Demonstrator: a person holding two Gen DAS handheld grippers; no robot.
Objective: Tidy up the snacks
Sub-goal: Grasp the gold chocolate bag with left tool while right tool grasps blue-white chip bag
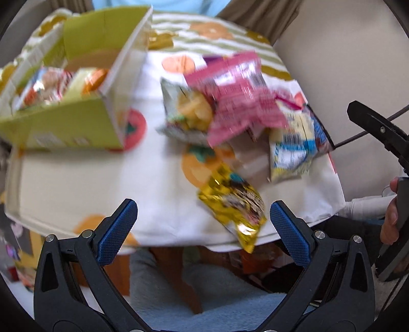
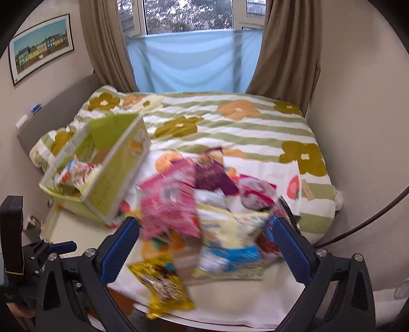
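Observation:
A pile of snack packets lies on a white cloth: a pink packet (image 1: pixel 237 99) (image 2: pixel 168 204), a gold packet (image 1: pixel 235 206) (image 2: pixel 163 286) at the near edge, and a blue-and-yellow packet (image 1: pixel 294 148) (image 2: pixel 230 245). An open green cardboard box (image 1: pixel 76 127) (image 2: pixel 112 178) at the left holds some packets (image 1: pixel 51 86). My left gripper (image 1: pixel 202 229) is open and empty, just short of the near edge by the gold packet. My right gripper (image 2: pixel 205 247) is open and empty, above the near side of the pile. Both views are blurred.
The cloth lies on a board (image 1: pixel 51 189) over a bed with a flowered, striped cover (image 2: pixel 230 127). Walls close in on both sides (image 2: pixel 358 102). Curtains and a window (image 2: pixel 191 15) stand behind. The other gripper shows at the right edge of the left wrist view (image 1: pixel 383 138).

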